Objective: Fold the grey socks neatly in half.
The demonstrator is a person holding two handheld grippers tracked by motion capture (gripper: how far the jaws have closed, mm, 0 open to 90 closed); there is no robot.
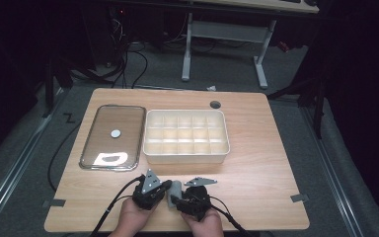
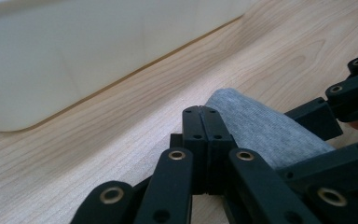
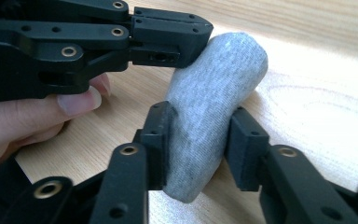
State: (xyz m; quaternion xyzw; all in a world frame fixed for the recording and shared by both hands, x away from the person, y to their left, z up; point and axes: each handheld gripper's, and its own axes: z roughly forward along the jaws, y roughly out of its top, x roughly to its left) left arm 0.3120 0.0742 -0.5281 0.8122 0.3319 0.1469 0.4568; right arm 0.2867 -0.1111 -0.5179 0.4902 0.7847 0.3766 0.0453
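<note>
We see a grey knit roll, soft and finely ribbed like a rolled sock, with a rounded end and a slightly flecked weave. It lies near the front edge of the table, about midway along it, between our two grippers. The right gripper has its jaws around the lower part of the roll: the left pad presses into the cloth, while a thin gap shows at the right pad, so we read the jaws as not yet clamped. The left gripper has its jaws pressed flat together with nothing between them, its tip just touching the roll's side. Farther back on the table sit a white divided tray and, toward the left edge, a clear lid.
</note>
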